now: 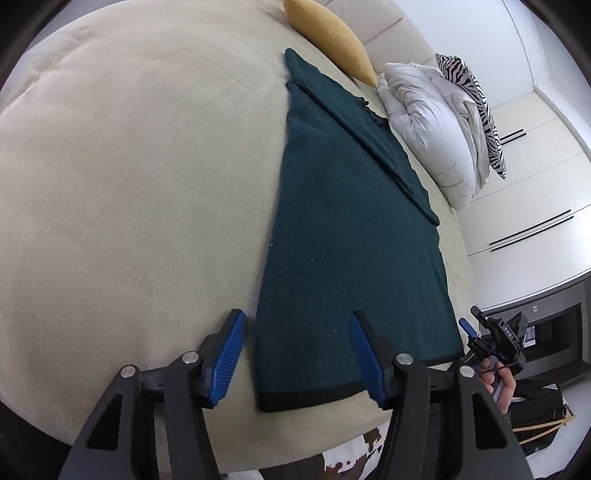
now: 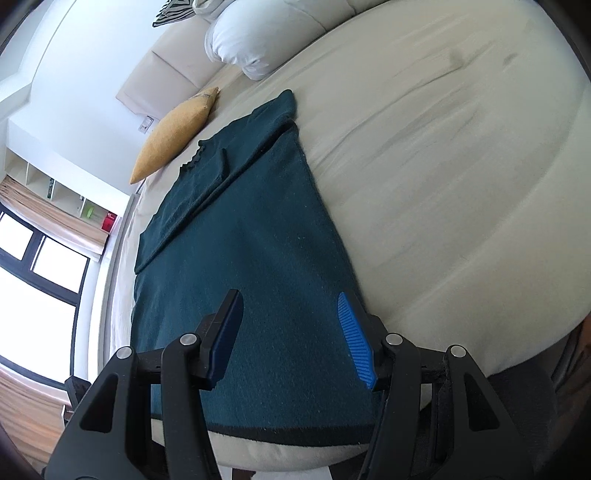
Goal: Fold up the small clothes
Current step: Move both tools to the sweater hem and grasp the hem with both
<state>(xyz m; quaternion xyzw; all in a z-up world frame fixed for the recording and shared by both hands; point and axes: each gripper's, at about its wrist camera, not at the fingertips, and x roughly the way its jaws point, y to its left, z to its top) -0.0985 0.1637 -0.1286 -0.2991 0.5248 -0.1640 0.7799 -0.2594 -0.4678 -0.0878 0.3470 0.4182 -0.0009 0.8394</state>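
Note:
A dark teal knit garment [image 1: 351,221] lies flat on the beige bed [image 1: 129,184], with one sleeve folded diagonally across its upper part. Its black-edged hem is at the near end. My left gripper [image 1: 295,321] is open above the hem's left corner; the cloth's left edge runs between the blue pads without touching them. My right gripper [image 2: 290,299] is open over the garment [image 2: 240,240] near its right edge, and nothing is pinched. The left wrist view also shows the right gripper [image 1: 474,321] beyond the hem's right corner, held by a hand [image 1: 502,387].
A yellow cushion [image 1: 328,33] lies at the head of the bed beside the garment's far end. A bunched white duvet [image 1: 428,122] and a zebra-print pillow [image 1: 476,96] sit to its right. White cupboards [image 1: 535,184] stand beyond. The bed's near edge [image 2: 295,454] is right below the grippers.

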